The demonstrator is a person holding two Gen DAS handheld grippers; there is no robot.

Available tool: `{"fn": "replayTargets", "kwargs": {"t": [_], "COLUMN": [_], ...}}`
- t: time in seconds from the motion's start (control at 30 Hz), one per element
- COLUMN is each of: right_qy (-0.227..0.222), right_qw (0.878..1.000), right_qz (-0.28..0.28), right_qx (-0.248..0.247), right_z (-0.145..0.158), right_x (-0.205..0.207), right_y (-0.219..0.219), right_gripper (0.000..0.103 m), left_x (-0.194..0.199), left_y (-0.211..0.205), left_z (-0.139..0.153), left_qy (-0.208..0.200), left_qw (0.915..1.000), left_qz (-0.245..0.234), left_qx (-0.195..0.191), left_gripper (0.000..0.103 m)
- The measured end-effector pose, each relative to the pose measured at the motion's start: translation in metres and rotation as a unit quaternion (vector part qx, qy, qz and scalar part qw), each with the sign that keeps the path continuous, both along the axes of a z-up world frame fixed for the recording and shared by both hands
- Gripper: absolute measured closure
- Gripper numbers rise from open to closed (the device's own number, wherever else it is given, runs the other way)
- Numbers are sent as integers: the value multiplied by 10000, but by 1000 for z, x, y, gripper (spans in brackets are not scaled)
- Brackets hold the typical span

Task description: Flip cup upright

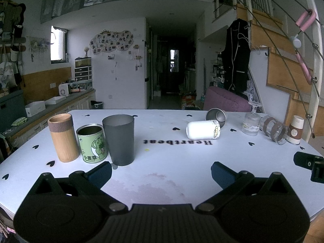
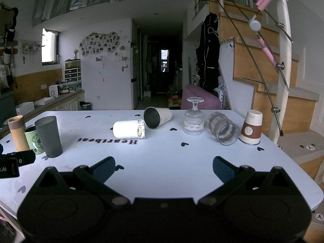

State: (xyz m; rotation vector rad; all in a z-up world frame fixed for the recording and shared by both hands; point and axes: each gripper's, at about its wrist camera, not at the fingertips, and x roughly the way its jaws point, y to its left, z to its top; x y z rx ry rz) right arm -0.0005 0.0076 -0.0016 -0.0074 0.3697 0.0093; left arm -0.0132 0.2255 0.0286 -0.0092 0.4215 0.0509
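Hovering low over a white table [image 2: 162,158] printed with black hearts and the word "Heartbeat", the left gripper [image 1: 161,172] and the right gripper [image 2: 164,168] both hang with jaws spread wide and nothing between them. Three cups stand upright at the table's left side: a wooden cup [image 1: 63,137], a green can [image 1: 92,143] just beside it, and a tall grey tumbler [image 1: 119,139] touching or nearly touching the can. Near the middle, beyond the lettering, a white cup [image 2: 129,129] with a cartoon band lies on its side, its rim end toward the right. A steel cup [image 2: 157,117] also lies tipped over just behind it, its open mouth facing the cameras; whether the two touch cannot be told. Further right, a stemmed glass [image 2: 194,119] stands upside down on its rim, a clear glass with brown bands [image 2: 223,128] lies on its side, and a brown-and-white paper cup [image 2: 251,126] sits inverted just beside that. A dark part of the other gripper shows at the edge of each wrist view. Behind the table a purple seat [image 2: 200,98] and a wooden staircase [image 2: 263,64] are visible.
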Motion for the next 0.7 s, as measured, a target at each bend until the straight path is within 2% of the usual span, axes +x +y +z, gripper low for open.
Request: {"fn": "replayTargets", "kwargs": {"t": [0.47, 0.7], "right_qy": [-4, -5], "right_qw": [10000, 10000], "right_qz": [1, 0], "right_qx": [3, 39], "right_z": [0, -1], "right_x": [0, 1], "right_y": [0, 1], "right_gripper": [0, 0], "left_x": [-1, 4], "left_y": [0, 1], "left_z": [-5, -3], "left_qy": [17, -121], "left_qw": [10000, 9993], "left_qz": [-46, -364], "left_qx": [-20, 29], "left_gripper": [0, 0]}}
